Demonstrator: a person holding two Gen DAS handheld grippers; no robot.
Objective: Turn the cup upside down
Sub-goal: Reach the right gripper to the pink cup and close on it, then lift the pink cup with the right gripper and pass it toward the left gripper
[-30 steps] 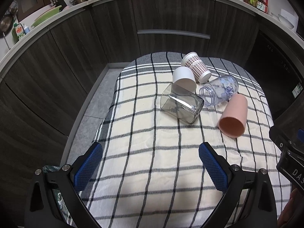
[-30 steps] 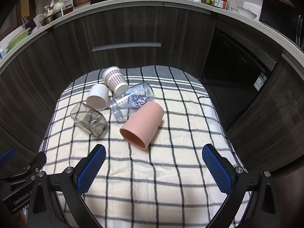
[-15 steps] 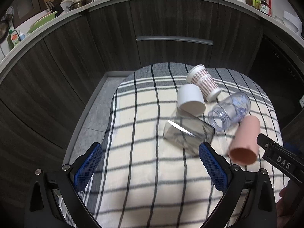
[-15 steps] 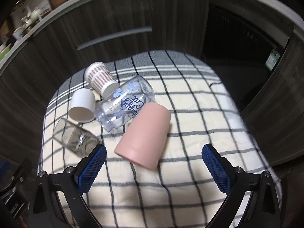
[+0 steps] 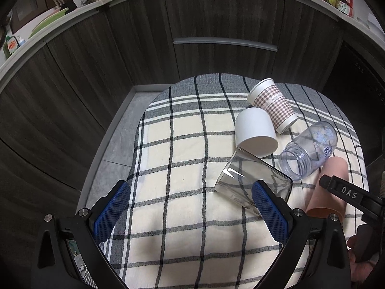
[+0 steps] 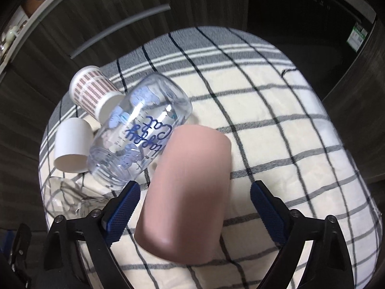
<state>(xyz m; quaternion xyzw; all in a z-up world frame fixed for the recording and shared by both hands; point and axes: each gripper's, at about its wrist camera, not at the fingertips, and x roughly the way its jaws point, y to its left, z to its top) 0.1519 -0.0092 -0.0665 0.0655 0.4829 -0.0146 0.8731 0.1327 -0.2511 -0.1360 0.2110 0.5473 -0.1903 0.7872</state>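
Note:
A pink cup lies on its side on the checked cloth, mouth towards me. My right gripper is open, its blue pads on either side of the cup's mouth end, not pressing it. The cup also shows in the left wrist view, partly behind the right gripper's black finger. My left gripper is open and empty over the cloth, its right pad in front of a square clear glass.
Lying on their sides beside the pink cup are a clear jar with blue lettering, a white cup and a checked paper cup. Dark cabinet fronts stand beyond the cloth's far edge.
My right gripper has moved forward and down, so the pink cup now sits between its open pads. My left gripper has moved closer to the square glass.

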